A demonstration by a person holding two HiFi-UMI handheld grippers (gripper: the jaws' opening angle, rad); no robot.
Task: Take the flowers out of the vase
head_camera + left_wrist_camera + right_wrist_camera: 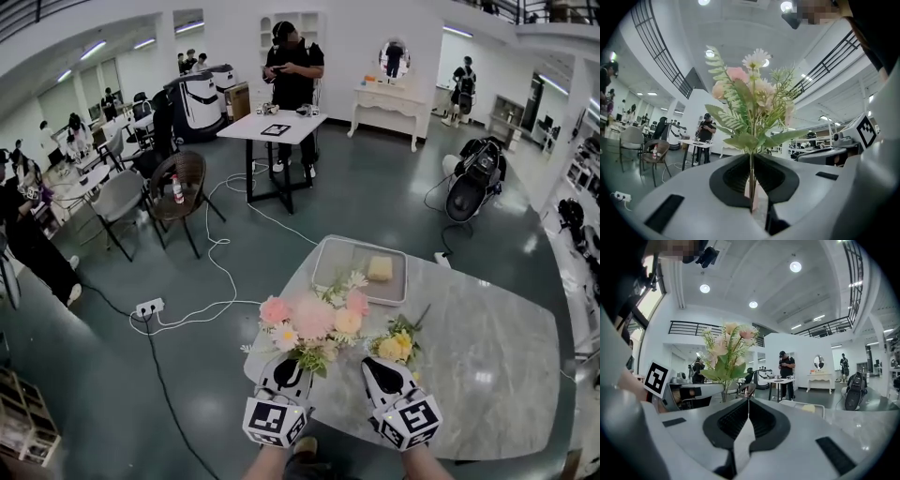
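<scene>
Pink and cream flowers stand upright over the marble table, stems clamped in the closed left gripper, while at their 3 o'clock the right gripper has its jaws pressed together on nothing, a yellow bunch at its 12 o'clock.
</scene>
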